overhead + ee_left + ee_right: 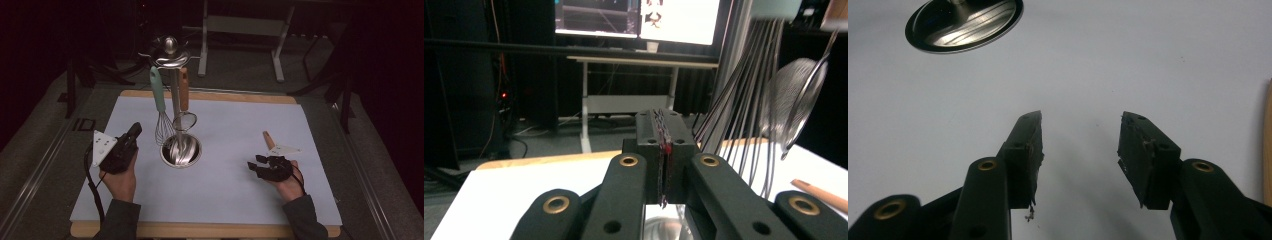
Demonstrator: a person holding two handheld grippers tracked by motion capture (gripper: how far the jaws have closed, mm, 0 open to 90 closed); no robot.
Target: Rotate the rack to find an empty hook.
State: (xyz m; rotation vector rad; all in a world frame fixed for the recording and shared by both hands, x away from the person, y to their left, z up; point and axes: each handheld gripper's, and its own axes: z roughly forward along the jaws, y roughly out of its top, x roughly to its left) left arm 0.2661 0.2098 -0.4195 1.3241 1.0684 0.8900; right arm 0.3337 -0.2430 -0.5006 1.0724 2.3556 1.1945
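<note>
A steel utensil stand [181, 150] rises from its round base at the mat's middle. On it hang a whisk with a teal handle [159, 95] and a small mesh strainer with a wooden handle [184, 90]. My left gripper [134, 130] is shut with nothing in it, just left of the whisk wires [744, 100]; its closed tips [663, 130] point past the strainer mesh [794, 95]. My right gripper [255, 162] stands open over the bare mat, right of the base [965, 25]; nothing lies between its pads [1080, 150].
A wooden handle [269, 140] lies on the pale mat [225, 200] beside my right hand, and it also runs along the edge of the right gripper view [1268, 140]. The mat sits on a wooden board; a desk and monitors [634, 15] stand behind the table.
</note>
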